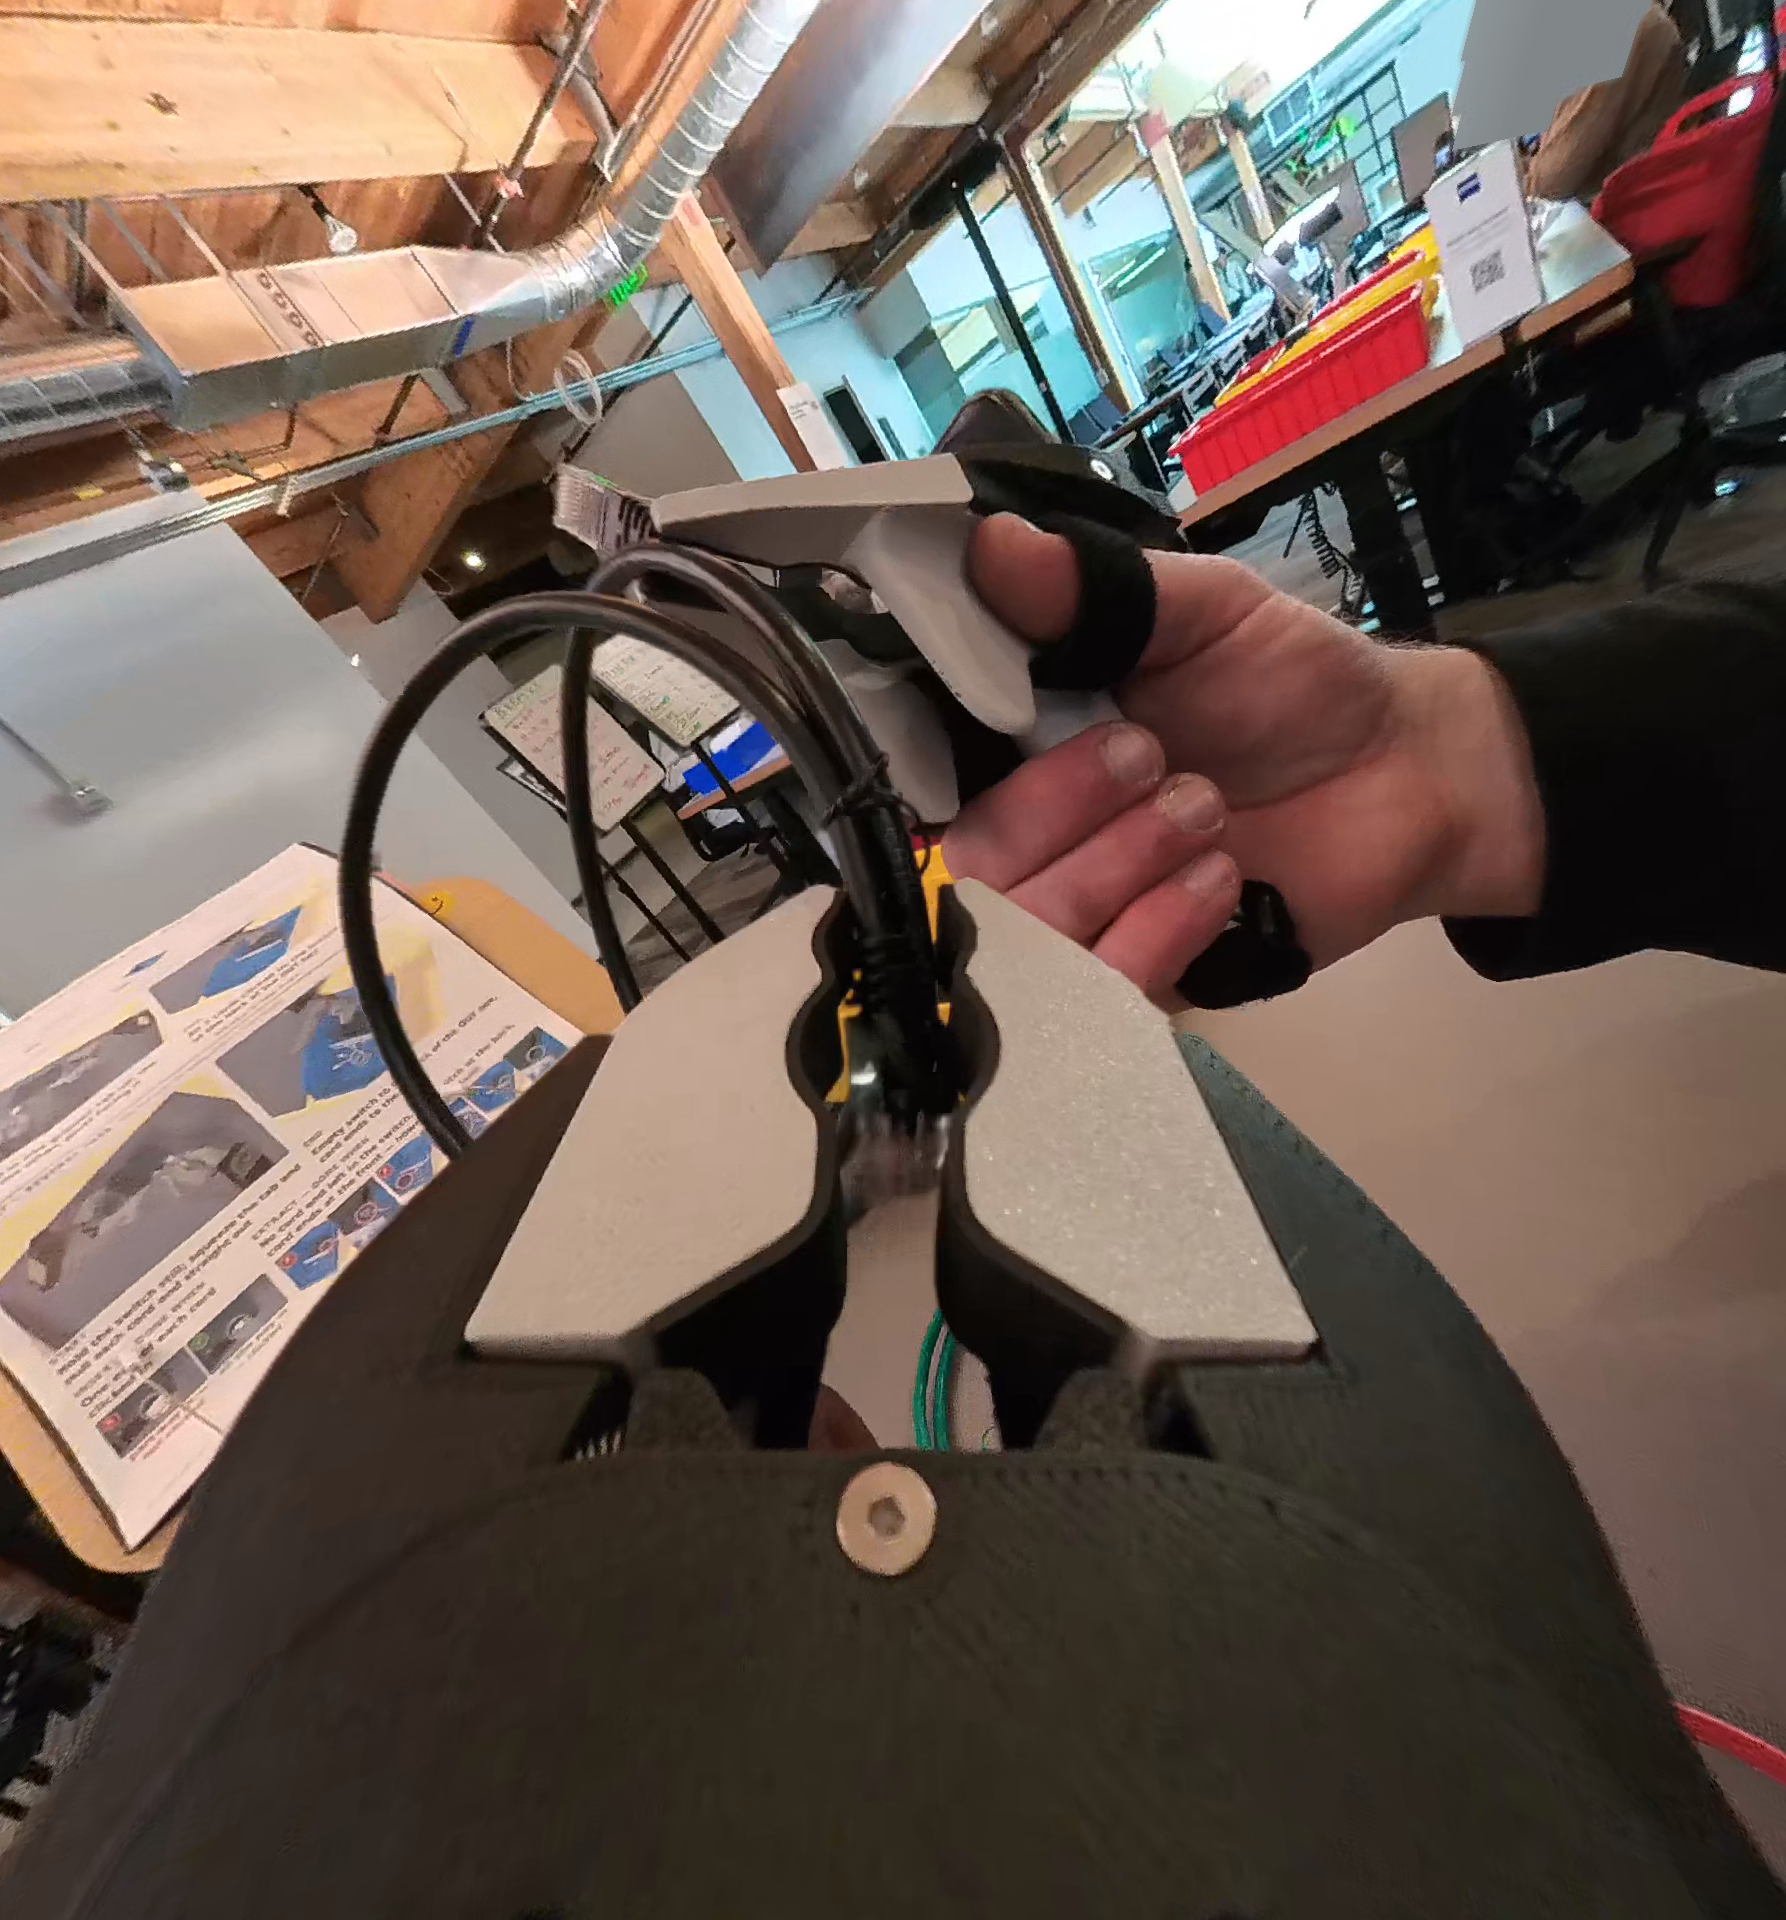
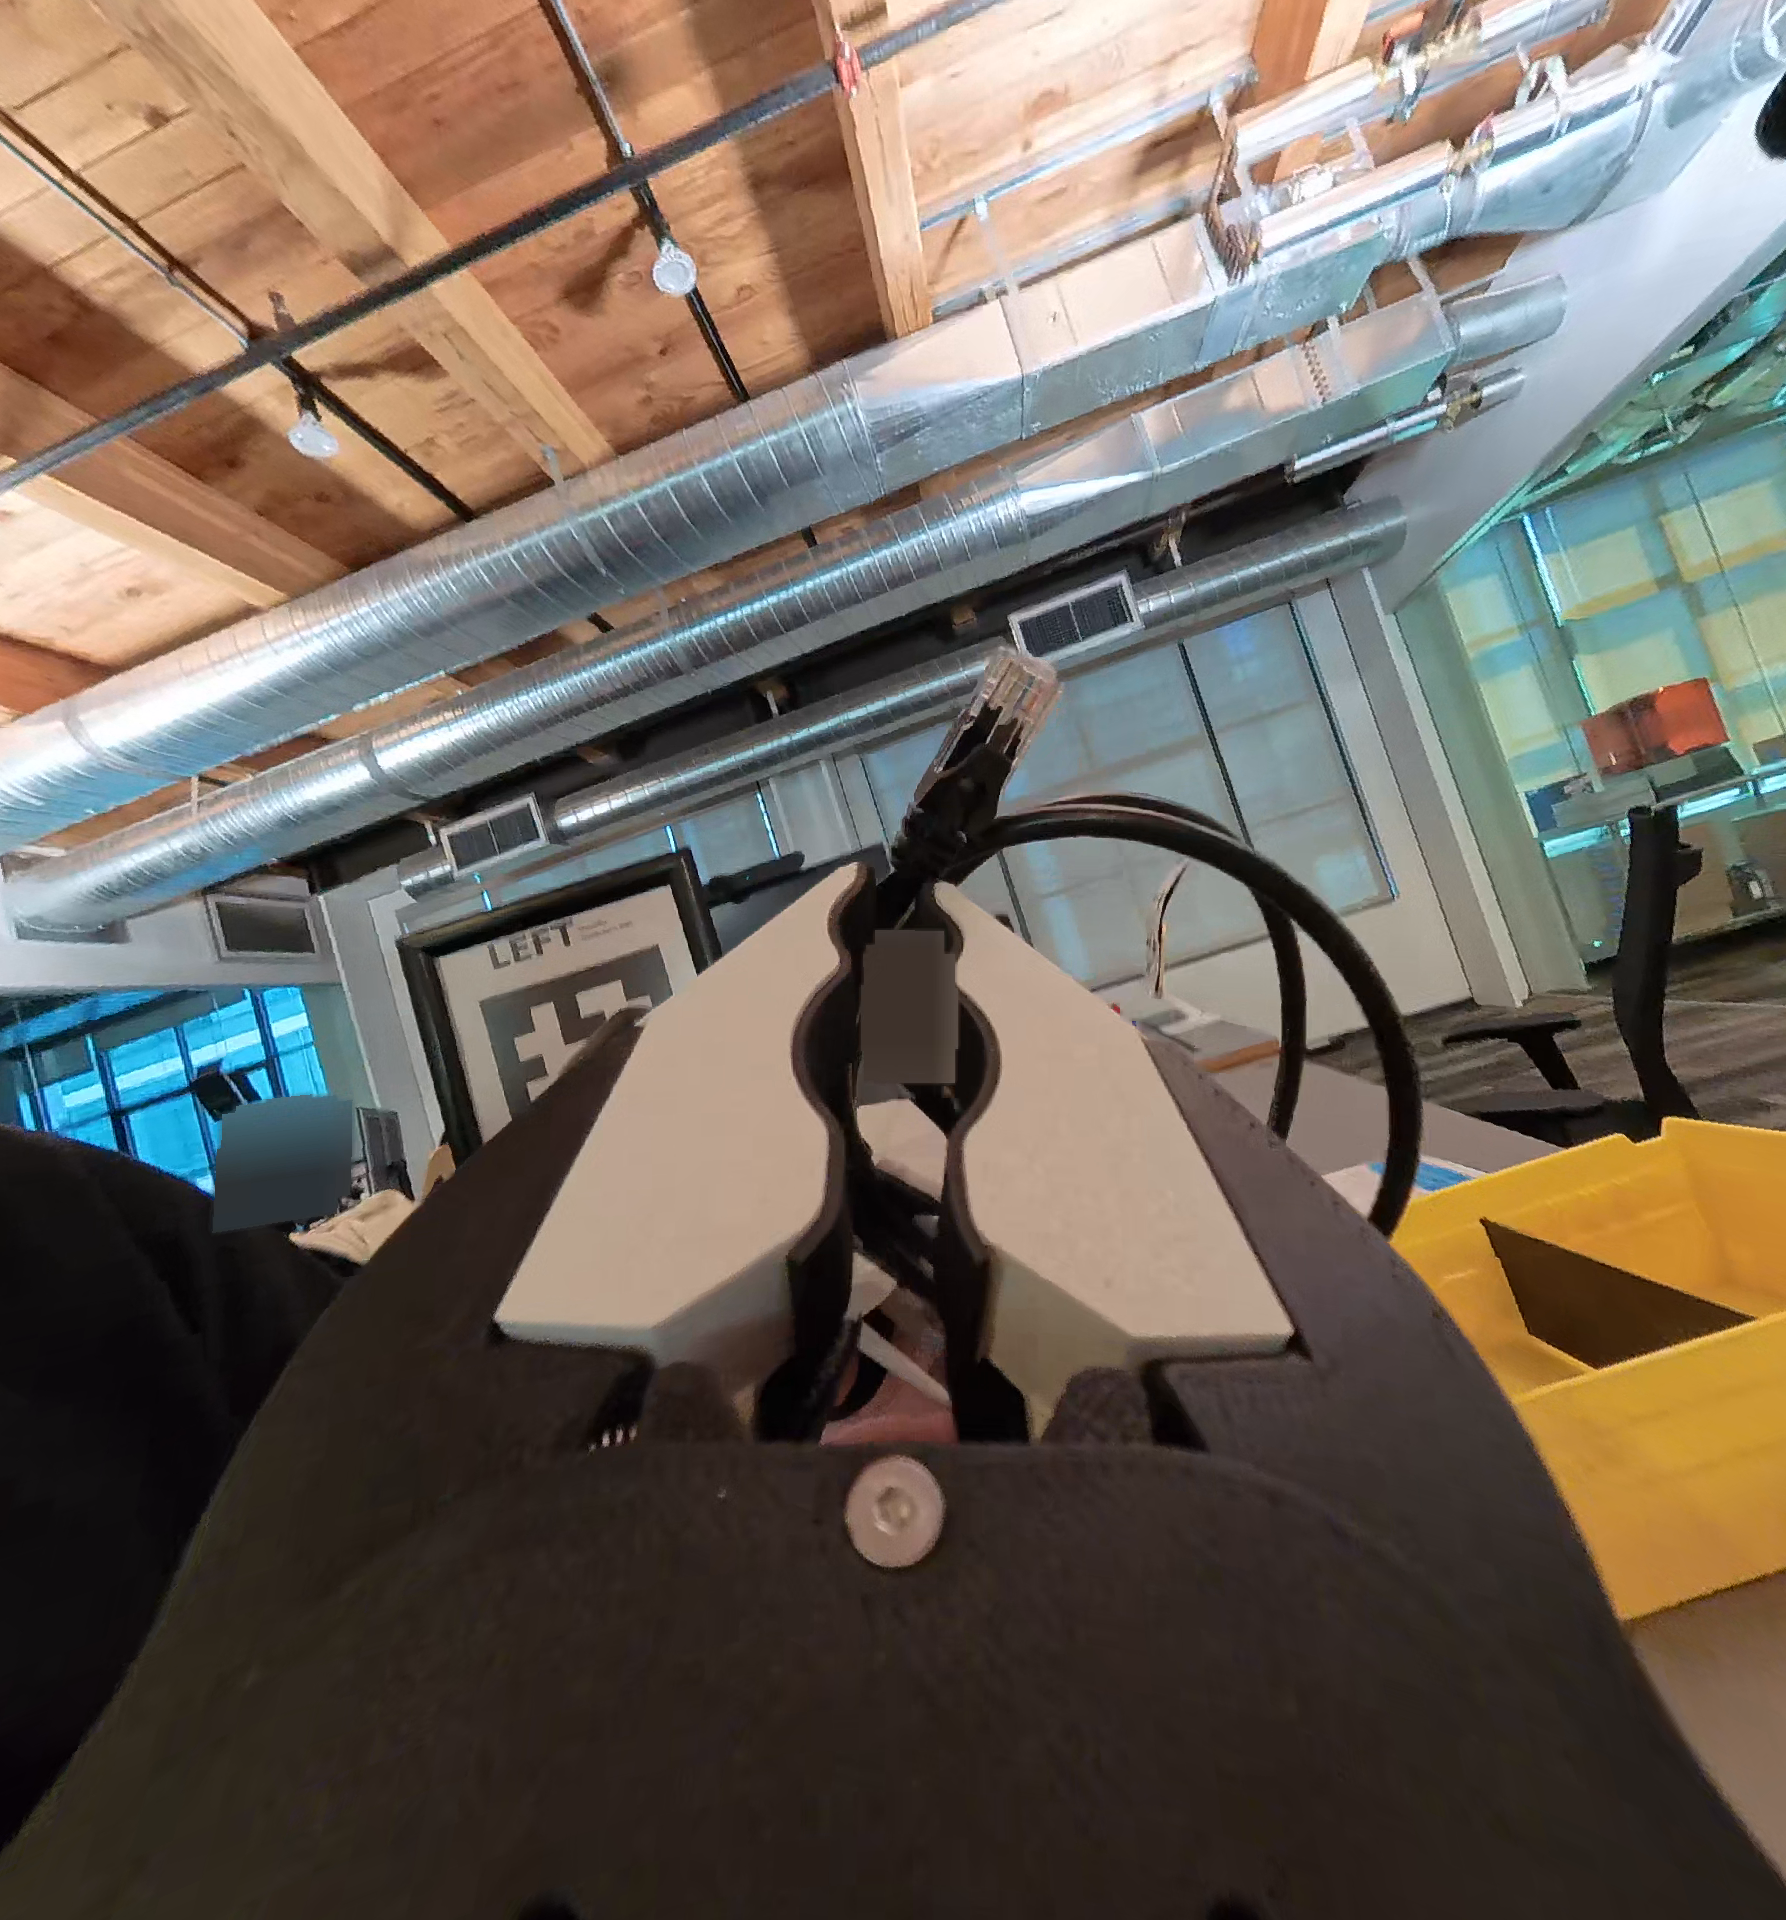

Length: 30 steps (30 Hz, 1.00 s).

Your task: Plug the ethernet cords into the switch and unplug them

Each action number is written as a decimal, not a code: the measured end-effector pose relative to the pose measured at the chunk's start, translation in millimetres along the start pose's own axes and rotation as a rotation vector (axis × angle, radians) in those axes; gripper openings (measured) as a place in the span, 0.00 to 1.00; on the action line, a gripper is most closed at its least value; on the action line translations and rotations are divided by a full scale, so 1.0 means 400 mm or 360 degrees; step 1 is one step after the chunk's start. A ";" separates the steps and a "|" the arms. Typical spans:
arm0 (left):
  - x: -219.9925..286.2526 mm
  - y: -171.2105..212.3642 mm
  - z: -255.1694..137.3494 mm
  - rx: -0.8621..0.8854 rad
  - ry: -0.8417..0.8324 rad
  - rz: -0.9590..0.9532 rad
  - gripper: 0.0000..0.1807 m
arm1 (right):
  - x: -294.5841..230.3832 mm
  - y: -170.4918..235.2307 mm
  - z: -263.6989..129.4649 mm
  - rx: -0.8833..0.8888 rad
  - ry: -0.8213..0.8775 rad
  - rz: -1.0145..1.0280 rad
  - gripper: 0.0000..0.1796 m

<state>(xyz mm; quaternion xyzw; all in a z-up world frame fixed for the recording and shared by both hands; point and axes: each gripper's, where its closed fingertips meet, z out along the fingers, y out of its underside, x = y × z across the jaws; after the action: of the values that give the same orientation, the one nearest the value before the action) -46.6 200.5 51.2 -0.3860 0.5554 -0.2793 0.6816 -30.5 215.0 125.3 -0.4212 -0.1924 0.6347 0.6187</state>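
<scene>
Both grippers hold the same coiled black ethernet cord [image 1: 473,727], up in the air and well apart from any switch, which shows in neither view; left gripper [image 1: 894,1049] is nearly closed, jaws pinching the cord's boot with a clear plug [image 1: 889,1148] sitting back between the fingers, pointing toward the camera; right gripper [image 2: 894,997] is likewise closed down on the cord, its other clear plug [image 2: 1008,691] sticking out past the fingertips, tilted up toward the ceiling; a hand [image 1: 1232,790] works the right gripper's handle in the left wrist view; yellow bin [image 2: 1595,1340] sits just right of the right gripper on the table; risk 1: cord is tied in a bundle, so little free length, a tug from either side could drag the plug out of the other's pinch; risk 2: left plug faces backward, unusable without a regrip, likely drop point; risk 3: right plug is held by the boot only, so it may pivot on contact and jam at the port; risk 4: latch tab side can't be told from these views
</scene>
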 end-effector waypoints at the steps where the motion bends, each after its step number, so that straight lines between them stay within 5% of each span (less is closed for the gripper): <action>1: 0.000 -0.003 -0.002 0.0012 0.0000 0.0002 0.08 | 0.001 -0.012 -0.004 0.0037 0.0007 0.0003 0.02; 30: 0.002 -0.046 0.028 -0.0237 -0.0156 0.0261 0.06 | -0.041 -0.112 -0.012 0.0075 0.0306 -0.0348 0.01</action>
<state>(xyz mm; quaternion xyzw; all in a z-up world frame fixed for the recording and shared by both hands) -34.5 192.0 67.2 -0.4021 0.5705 -0.1613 0.6978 -0.7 205.3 161.8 -0.4419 -0.1619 0.5246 0.7094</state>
